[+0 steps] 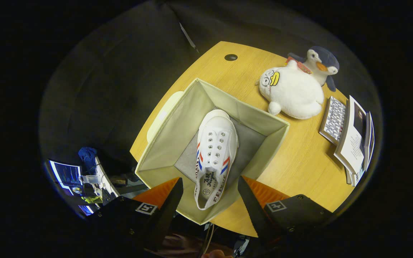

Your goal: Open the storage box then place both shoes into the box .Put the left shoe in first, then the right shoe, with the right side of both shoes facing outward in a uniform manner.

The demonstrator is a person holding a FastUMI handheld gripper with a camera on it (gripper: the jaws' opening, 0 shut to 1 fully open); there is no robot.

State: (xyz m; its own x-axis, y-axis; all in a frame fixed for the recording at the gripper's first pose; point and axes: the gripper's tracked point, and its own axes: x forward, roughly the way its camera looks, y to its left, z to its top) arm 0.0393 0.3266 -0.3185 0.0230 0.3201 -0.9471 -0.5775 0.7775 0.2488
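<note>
Gripper [210, 188]: fingers spread wide above the box, gripping nothing; the shoe's heel shows between the tips without touching them.
Shoe [214, 150]: white sneaker inside the storage box, toe pointing away from the fingers, heel nearest them.
Storage box [163, 132]: open, on the wooden table [299, 157].
Plush toys [296, 89]: beyond the box.

Wooden table [299, 157], dark cloth wall [120, 71]

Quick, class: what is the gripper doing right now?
Gripper: open, holding nothing; fingers spread either side of the white canvas shoe in the open beige fabric storage box.
</note>
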